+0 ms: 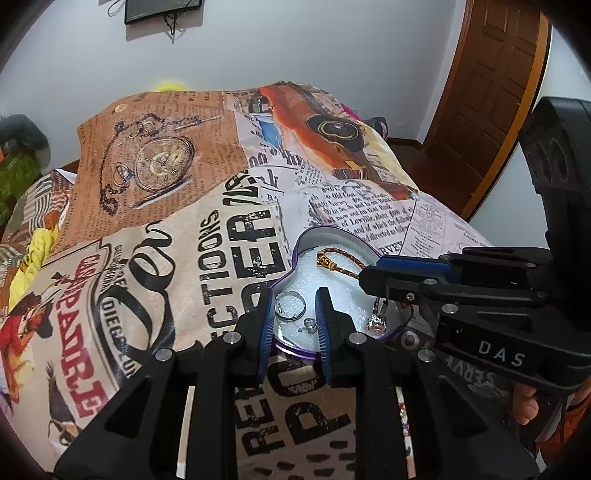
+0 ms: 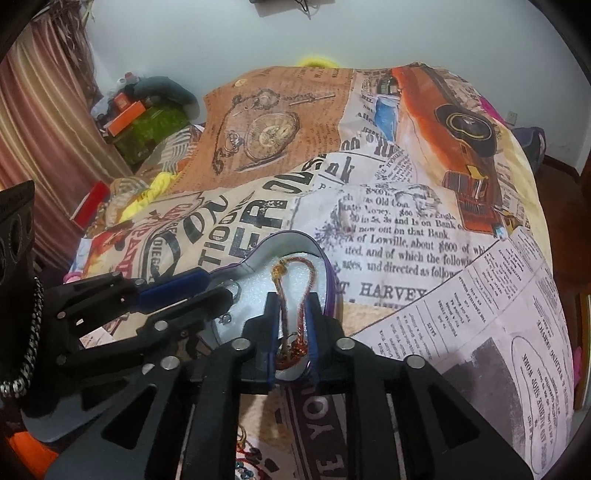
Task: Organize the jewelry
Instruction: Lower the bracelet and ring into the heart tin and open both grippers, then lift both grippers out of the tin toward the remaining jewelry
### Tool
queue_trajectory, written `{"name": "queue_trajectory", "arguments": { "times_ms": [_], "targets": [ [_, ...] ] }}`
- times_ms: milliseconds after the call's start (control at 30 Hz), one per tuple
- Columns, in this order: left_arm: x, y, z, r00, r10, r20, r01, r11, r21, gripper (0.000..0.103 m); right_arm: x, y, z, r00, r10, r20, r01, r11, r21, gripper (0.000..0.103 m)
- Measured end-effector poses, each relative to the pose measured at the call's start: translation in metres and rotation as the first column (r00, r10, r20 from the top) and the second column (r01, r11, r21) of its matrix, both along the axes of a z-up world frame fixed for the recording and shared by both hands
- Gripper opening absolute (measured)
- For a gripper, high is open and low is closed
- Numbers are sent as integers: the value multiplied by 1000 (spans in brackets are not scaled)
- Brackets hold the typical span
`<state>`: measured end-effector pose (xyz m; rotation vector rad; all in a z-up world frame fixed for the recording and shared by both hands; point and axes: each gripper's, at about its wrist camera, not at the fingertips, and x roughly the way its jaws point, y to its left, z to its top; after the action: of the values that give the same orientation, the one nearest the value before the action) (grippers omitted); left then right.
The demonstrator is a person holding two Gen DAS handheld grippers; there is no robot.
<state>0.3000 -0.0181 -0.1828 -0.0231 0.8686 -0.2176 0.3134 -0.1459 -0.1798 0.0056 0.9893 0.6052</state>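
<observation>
Straddling box (image 1: 334, 236) rim, left gripper (image 1: 293, 314) jaws apart.

Heart-shaped box (image 1: 309, 236): near rim hidden behind left tongs (image 1: 293, 321); right lobe covered by right tongs (image 1: 373, 273).
Red braided bracelet (image 2: 293, 291): lower end lost between the blue pads (image 2: 312, 328); grip contact cannot be judged.
Small ring (image 2: 226, 319): too small to identify.
Wall screen (image 1: 162, 9): cut by top edge.
</observation>
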Motion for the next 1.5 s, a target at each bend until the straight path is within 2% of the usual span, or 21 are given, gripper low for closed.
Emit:
{"name": "queue_trajectory", "arguments": {
  "times_ms": [367,567,700,767,900,1067,1300,1500],
  "targets": [
    [-28,3,33,998,2,58,-3,1000,12,25,-15,-5,27,998,-10,54,10,1000,3,25],
    [-48,2,49,997,2,80,-3,1000,14,25,-32,-8,47,994,-19,110,20,1000,-11,25],
    [-62,1,55,996,3,86,-5,1000,14,34,-50,-11,58,988,-19,152,26,999,-39,26],
    [-71,0,55,997,1,83,-2,1000,18,35,-57,-14,60,987,-19,159,27,998,-48,26],
    [-85,-3,51,998,-9,67,7,1000,23,35,-72,-21,59,986,-23,168,36,997,-71,26],
    [-95,-6,34,1000,-10,10,9,1000,8,35,-84,-29,48,989,-36,144,48,995,-84,27],
    [-105,-12,0,996,-35,-88,31,999,-40,35,-97,-33,18,998,-35,60,42,992,-119,27],
    [-100,-25,-15,985,-94,-143,83,993,-79,35,-104,-40,-3,999,-46,2,46,992,-122,27]
  ]
}}
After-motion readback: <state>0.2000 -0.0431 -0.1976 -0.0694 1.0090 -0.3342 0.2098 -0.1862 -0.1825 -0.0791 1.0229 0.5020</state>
